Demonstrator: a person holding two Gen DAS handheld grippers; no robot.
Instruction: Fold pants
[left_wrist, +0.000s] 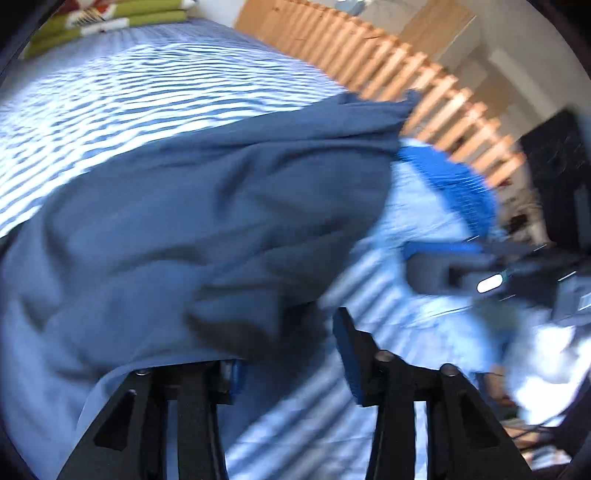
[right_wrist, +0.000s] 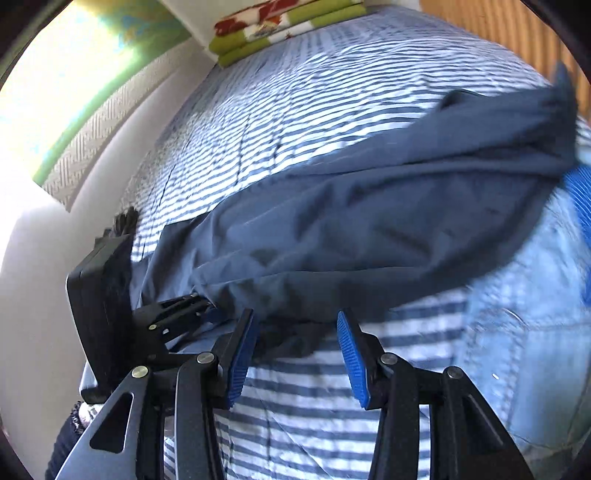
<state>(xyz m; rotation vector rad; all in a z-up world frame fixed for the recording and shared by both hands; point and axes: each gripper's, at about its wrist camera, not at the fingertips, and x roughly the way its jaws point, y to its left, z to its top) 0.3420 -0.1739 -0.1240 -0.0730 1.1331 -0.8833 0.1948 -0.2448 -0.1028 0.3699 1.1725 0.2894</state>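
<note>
I see the dark blue pants bunched across the striped bed, my right hand-held gripper spread with only a fold edge between its pads, while I cannot tell whether my left hand-held gripper pinches the cloth.

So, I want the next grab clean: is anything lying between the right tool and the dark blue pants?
Nothing visible does. The right tool stands open right at the edge of the dark blue fabric pants, with only the blue-and-white striped bed cover beneath. The light blue garment lies off to one side.
</note>
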